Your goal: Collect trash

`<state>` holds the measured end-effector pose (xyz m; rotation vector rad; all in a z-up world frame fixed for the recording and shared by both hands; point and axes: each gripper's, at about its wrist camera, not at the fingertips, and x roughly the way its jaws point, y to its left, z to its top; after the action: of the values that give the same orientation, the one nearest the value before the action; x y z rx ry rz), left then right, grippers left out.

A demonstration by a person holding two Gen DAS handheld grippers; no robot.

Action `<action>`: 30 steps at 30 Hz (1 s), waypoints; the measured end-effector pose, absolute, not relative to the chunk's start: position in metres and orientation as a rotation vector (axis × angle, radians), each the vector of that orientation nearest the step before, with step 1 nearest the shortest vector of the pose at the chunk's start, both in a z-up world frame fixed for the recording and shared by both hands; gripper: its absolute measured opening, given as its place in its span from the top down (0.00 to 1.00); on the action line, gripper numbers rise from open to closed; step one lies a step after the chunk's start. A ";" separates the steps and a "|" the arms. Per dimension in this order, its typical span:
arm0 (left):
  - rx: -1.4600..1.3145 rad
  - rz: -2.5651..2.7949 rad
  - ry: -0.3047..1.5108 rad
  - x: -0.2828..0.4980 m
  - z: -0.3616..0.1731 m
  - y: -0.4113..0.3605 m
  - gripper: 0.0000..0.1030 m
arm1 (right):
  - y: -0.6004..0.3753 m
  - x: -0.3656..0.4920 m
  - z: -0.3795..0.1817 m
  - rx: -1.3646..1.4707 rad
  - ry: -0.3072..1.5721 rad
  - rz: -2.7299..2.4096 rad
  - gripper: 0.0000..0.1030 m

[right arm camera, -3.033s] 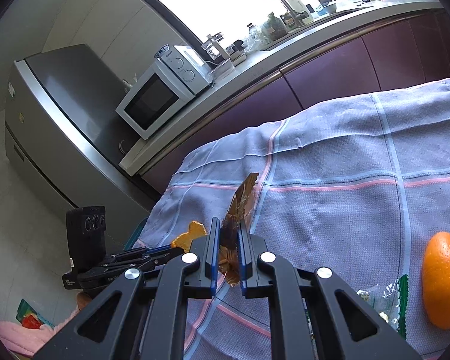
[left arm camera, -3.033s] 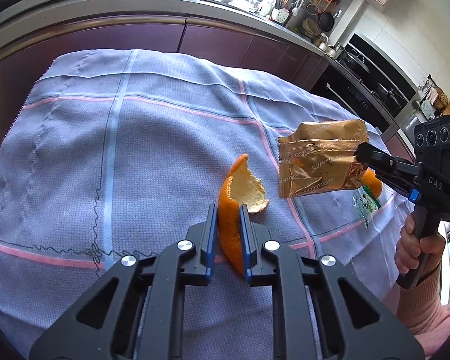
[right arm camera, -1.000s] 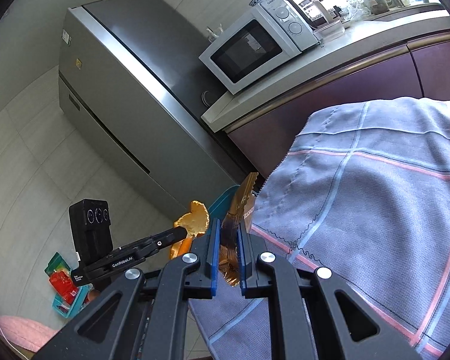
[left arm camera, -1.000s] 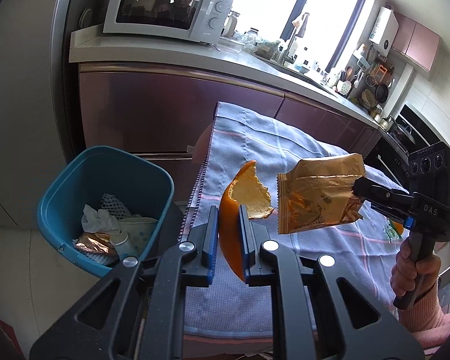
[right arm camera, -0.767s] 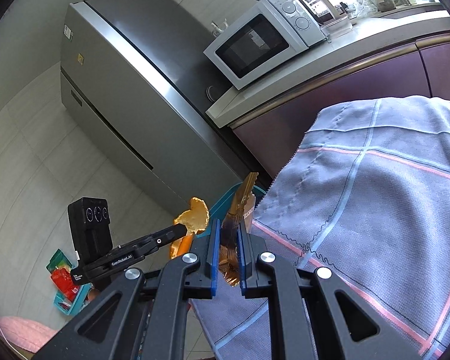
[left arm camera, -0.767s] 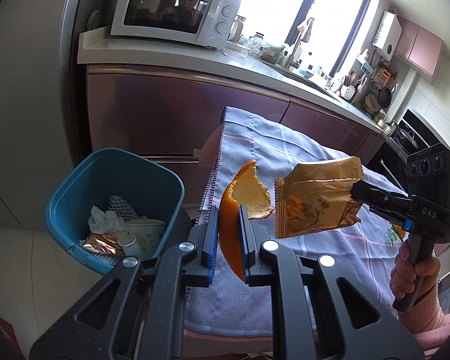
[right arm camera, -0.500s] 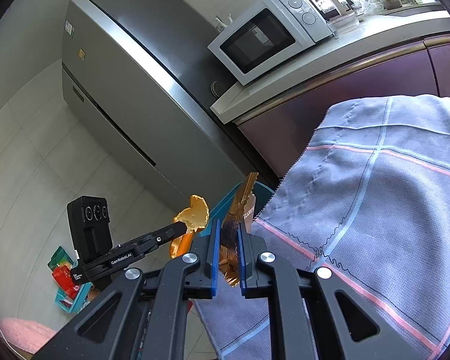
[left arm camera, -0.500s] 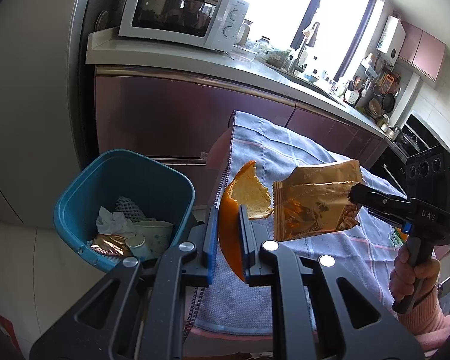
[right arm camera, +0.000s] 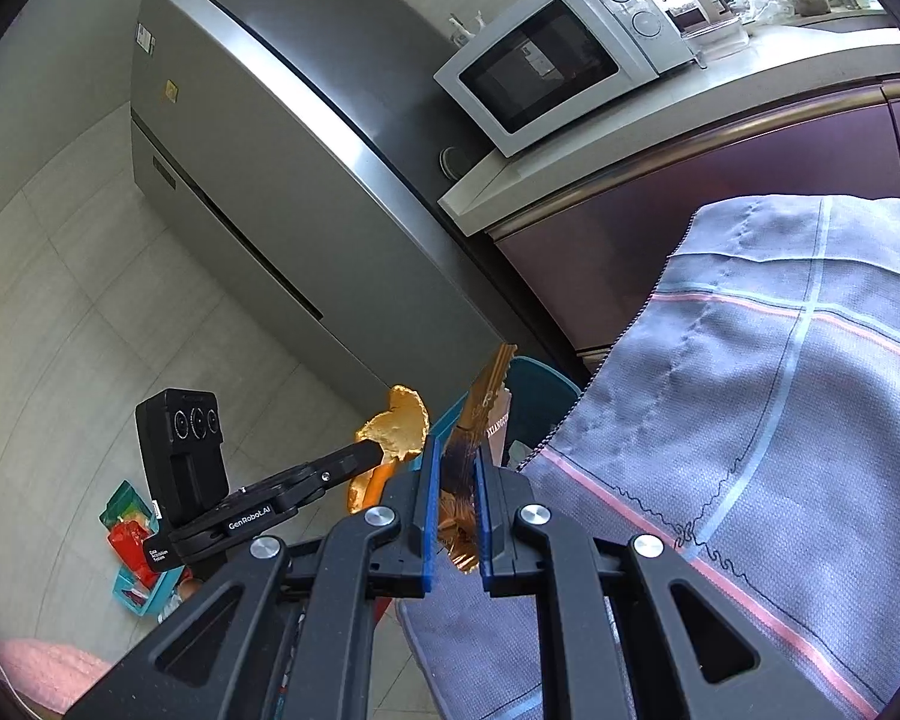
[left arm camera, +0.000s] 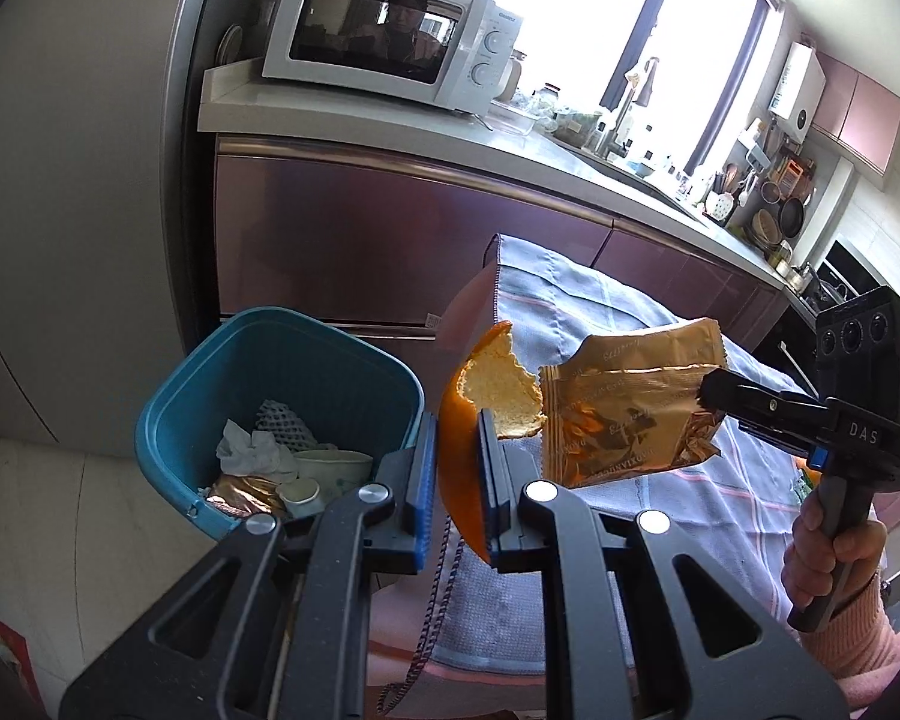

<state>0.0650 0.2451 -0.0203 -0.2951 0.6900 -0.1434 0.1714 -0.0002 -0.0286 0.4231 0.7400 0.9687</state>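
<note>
We've swung off the table – teal bin (left arm camera: 168, 420) now close, left gripper (left arm camera: 456, 468) clamping orange peel (left arm camera: 498, 384), right gripper (right arm camera: 453, 510) clamping gold wrapper (left arm camera: 624, 414) – drop's next.

Light: we get bright daylight from the window (left arm camera: 624, 30), blown out white.
Edges: we see fisheye bending, dark corners.
Focus: sharp.

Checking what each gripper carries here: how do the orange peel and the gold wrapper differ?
The orange peel is a curved, thick rind, orange outside and pale inside; the gold wrapper is a flat, shiny, crinkled foil packet with print. The peel is clamped in the left gripper, the wrapper in the right gripper. Both are held up in the air, near the blue bin.
</note>
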 end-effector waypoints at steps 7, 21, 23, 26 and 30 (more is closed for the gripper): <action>-0.299 -0.120 0.690 0.067 -0.020 0.254 0.87 | 0.013 0.174 -0.027 0.413 0.748 0.986 0.91; -0.311 -0.099 0.696 0.071 -0.024 0.263 0.87 | 0.031 0.180 -0.026 0.402 0.771 1.002 0.91; -0.313 -0.095 0.695 0.072 -0.024 0.264 0.87 | 0.033 0.181 -0.026 0.399 0.774 1.003 0.91; -0.315 -0.090 0.695 0.072 -0.024 0.265 0.87 | 0.036 0.183 -0.027 0.395 0.780 1.004 0.91; -0.321 -0.078 0.696 0.073 -0.025 0.269 0.87 | 0.043 0.185 -0.028 0.384 0.787 1.003 0.91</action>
<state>0.0729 0.2686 -0.0248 -0.3212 0.6961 -0.0778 0.1854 0.0429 -0.0275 0.3836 0.7867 1.0028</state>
